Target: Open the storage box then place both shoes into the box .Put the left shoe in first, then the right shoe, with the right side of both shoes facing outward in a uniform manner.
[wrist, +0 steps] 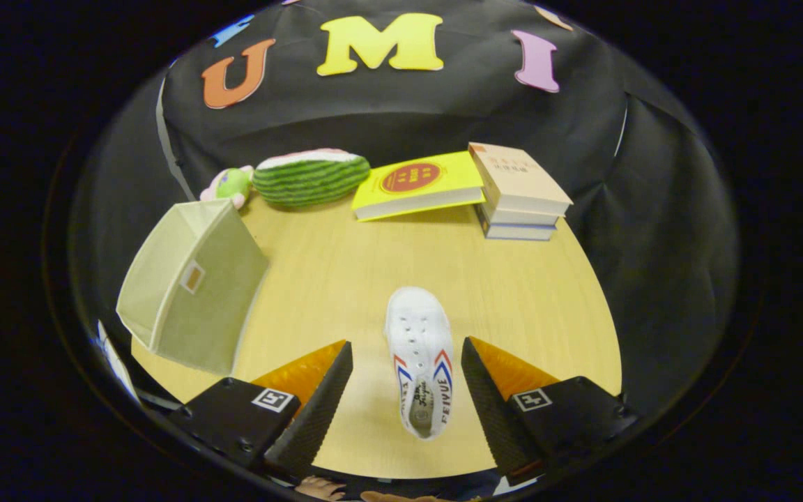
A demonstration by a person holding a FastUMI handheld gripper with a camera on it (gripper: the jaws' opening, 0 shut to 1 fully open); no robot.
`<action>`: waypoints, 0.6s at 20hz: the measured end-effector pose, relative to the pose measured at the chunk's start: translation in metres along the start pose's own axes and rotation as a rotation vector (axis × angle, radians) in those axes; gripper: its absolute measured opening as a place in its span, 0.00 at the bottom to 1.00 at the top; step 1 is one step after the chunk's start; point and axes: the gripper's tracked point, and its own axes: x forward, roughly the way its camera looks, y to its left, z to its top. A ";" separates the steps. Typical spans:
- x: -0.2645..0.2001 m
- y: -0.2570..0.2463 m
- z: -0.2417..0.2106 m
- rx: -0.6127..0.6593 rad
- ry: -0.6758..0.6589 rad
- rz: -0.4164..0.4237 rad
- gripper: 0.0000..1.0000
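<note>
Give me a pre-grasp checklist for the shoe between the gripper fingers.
1. Gripper open: ok, fingers spread either side of the shoe.
2. White shoe centred between fingers: ok, gaps on both sides, no contact.
3. Left or right shoe: cannot tell.
4. Second shoe located: cannot tell.
5. Storage box open: cannot tell; it sits tilted, beyond the left finger.
6. Table path from shoe to box free: ok; books and watermelon plush sit far back.

My gripper [407, 348] hangs tilted downward, its two fingers spread wide apart with nothing pressed between them. Just below them, a bit of my hand [319, 487] peeks into sight.
</note>
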 end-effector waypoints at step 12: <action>0.058 -0.051 -0.080 -0.076 0.245 0.023 0.98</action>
